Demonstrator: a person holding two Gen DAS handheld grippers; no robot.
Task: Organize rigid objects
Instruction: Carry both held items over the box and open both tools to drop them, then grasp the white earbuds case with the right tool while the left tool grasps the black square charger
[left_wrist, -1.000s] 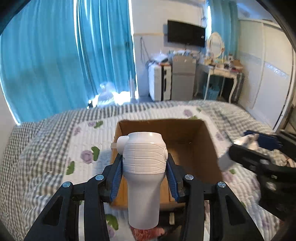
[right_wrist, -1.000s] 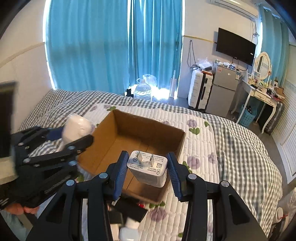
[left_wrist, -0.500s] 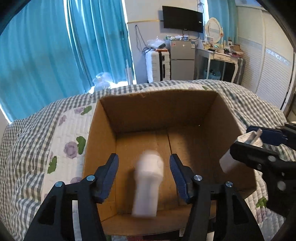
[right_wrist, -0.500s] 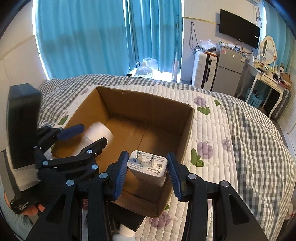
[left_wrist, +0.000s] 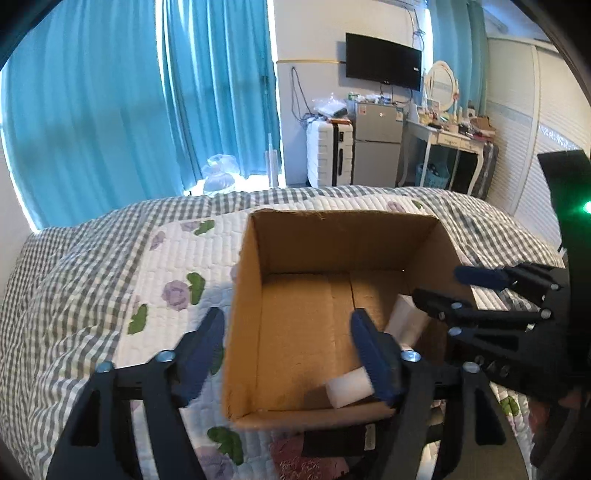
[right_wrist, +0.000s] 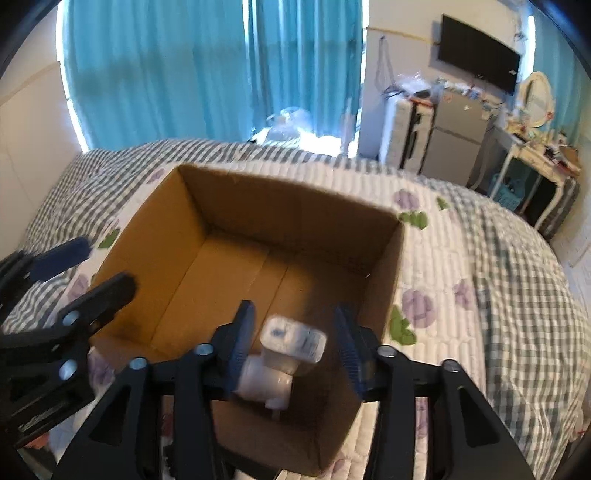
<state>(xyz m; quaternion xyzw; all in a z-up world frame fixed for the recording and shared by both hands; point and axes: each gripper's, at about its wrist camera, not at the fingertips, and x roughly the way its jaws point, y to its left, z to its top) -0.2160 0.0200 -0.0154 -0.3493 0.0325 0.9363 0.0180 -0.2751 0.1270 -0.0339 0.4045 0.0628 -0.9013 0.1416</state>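
Note:
An open cardboard box (left_wrist: 251, 295) (right_wrist: 391, 266) sits on the quilted bed. The white handheld device (left_wrist: 349, 384) (right_wrist: 264, 384) lies on the box floor near the front wall. The white charger block (right_wrist: 293, 341) (left_wrist: 406, 319) is blurred, free between my right fingers, just above the device. My left gripper (left_wrist: 288, 350) is open and empty at the box's front left corner. My right gripper (right_wrist: 295, 349) is open above the box's front part; it also shows in the left wrist view (left_wrist: 454, 291).
The bed has a floral quilt (left_wrist: 166, 266) with a grey checked border (right_wrist: 535, 295). Dark items (left_wrist: 332, 443) lie in front of the box. Blue curtains, a suitcase, a small fridge and a dressing table stand behind the bed.
The left gripper released the white device, which dropped into the box, then drew back left. The right gripper moved over the box and opened, letting go of the charger block.

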